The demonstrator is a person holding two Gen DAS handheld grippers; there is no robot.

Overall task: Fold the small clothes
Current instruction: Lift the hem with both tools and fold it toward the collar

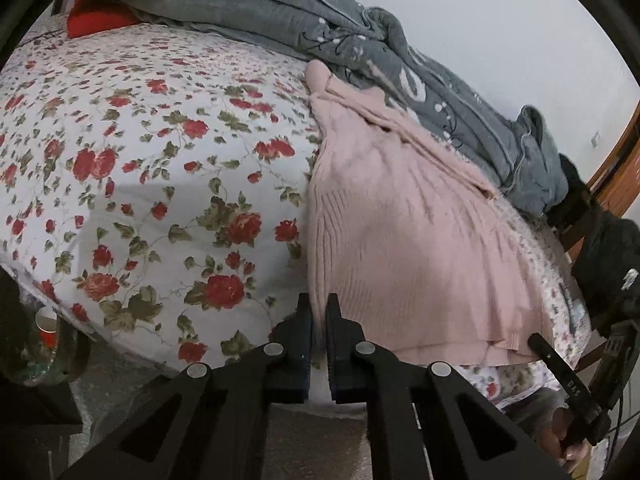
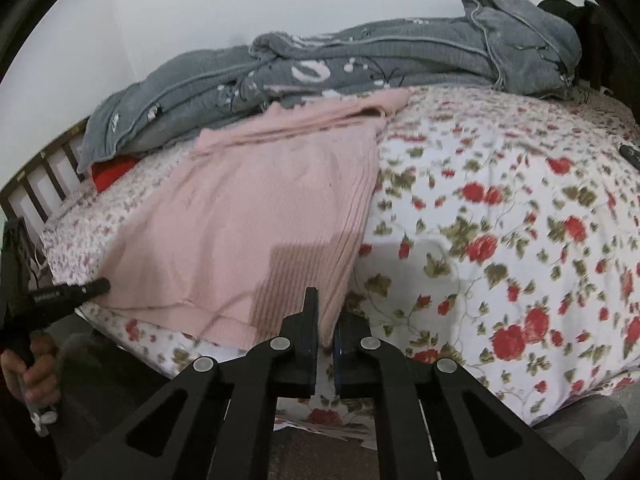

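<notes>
Pink knit sweater (image 1: 400,220) lies flat on floral bed (image 1: 140,140), long axis running away from both hands. Left gripper (image 1: 319,312) & right gripper (image 2: 326,312) each clamped on a near hem corner.

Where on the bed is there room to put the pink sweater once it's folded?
The biggest bare patch is the flowered bedspread, between the pink sweater and the red cushion. It is crowded along the wall, where the grey blanket is heaped and touches the sweater's far edge. Only a thin strip stays free at the near edge.
</notes>
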